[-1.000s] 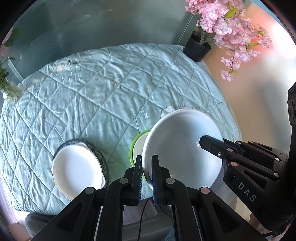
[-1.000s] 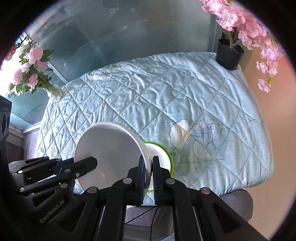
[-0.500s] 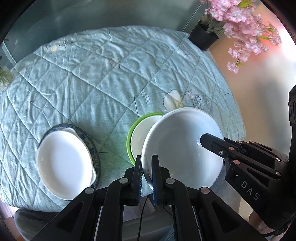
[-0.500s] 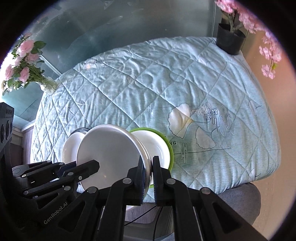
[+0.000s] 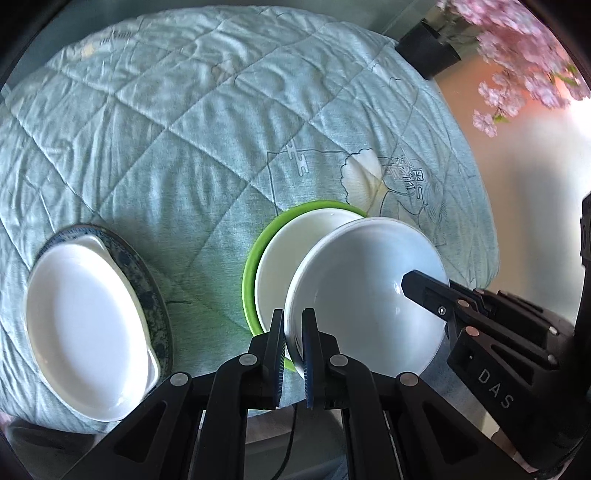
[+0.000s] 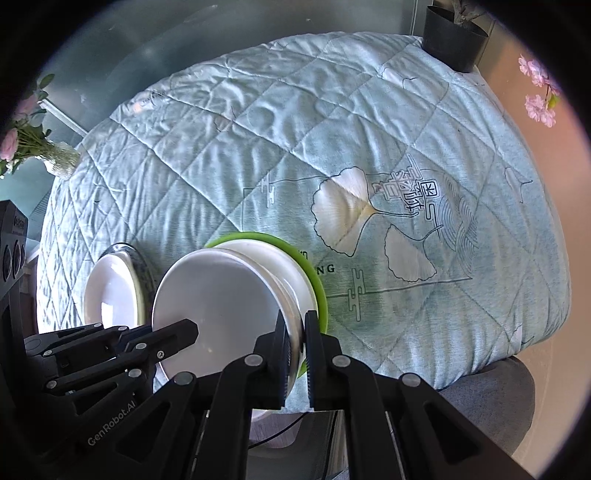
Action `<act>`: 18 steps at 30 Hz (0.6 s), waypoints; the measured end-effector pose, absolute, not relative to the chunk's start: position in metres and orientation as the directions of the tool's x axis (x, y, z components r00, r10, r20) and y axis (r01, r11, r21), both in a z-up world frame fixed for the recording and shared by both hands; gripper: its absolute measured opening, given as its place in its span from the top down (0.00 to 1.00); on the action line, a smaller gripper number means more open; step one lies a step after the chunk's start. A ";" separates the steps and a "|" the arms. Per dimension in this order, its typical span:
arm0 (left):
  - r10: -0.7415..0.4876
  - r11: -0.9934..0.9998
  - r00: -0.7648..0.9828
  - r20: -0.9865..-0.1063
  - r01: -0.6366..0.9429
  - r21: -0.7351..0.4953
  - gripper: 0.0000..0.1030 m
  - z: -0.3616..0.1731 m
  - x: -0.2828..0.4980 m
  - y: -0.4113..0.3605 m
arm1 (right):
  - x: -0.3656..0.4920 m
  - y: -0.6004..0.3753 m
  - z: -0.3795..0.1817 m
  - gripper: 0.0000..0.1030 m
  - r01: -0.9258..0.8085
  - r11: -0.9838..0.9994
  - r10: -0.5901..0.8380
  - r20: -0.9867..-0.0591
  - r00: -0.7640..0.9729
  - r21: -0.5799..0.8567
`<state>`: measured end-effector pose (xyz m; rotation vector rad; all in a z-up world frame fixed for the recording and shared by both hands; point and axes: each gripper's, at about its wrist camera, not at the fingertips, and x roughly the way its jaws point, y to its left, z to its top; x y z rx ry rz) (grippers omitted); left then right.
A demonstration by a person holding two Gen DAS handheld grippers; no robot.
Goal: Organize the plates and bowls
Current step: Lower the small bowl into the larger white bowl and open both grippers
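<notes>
Both grippers hold one large white bowl (image 5: 362, 291) (image 6: 218, 299) by opposite rims. My left gripper (image 5: 293, 328) is shut on its near-left rim, and my right gripper (image 6: 295, 332) is shut on its right rim. The bowl hangs tilted just over a smaller white bowl (image 5: 295, 243) (image 6: 273, 258) that sits in a green plate (image 5: 251, 269) (image 6: 314, 266) near the table's front edge. To the left lies a white oval dish (image 5: 85, 325) (image 6: 110, 291) on a blue-patterned plate (image 5: 147, 291).
A quilted pale-blue cloth (image 5: 166, 129) (image 6: 369, 129) covers the round table. A black pot with pink blossoms (image 5: 428, 51) (image 6: 454, 33) stands at the far right edge. A vase of pink flowers (image 6: 33, 151) stands at the left edge.
Both grippers have come down with the large white bowl, and the table looks nearer. The bowl now hangs lower over the small bowl in the green plate.
</notes>
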<state>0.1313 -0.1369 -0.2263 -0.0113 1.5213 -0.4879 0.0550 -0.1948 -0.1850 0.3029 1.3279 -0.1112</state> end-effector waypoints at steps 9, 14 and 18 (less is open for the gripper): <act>-0.348 0.897 -0.024 -0.937 0.283 -0.340 0.95 -0.228 0.135 -0.127 | 0.061 -0.188 -0.198 0.94 0.267 0.960 0.029 -0.977 0.212 0.086; -0.371 0.893 -0.015 -0.929 0.269 -0.361 0.95 -0.225 0.133 -0.116 | 0.063 -0.182 -0.197 0.94 0.260 0.963 0.011 -0.978 0.209 0.067; -0.391 0.885 -0.004 -0.921 0.273 -0.377 0.95 -0.217 0.129 -0.110 | 0.064 -0.181 -0.199 0.89 0.275 0.960 0.002 -0.980 0.199 0.058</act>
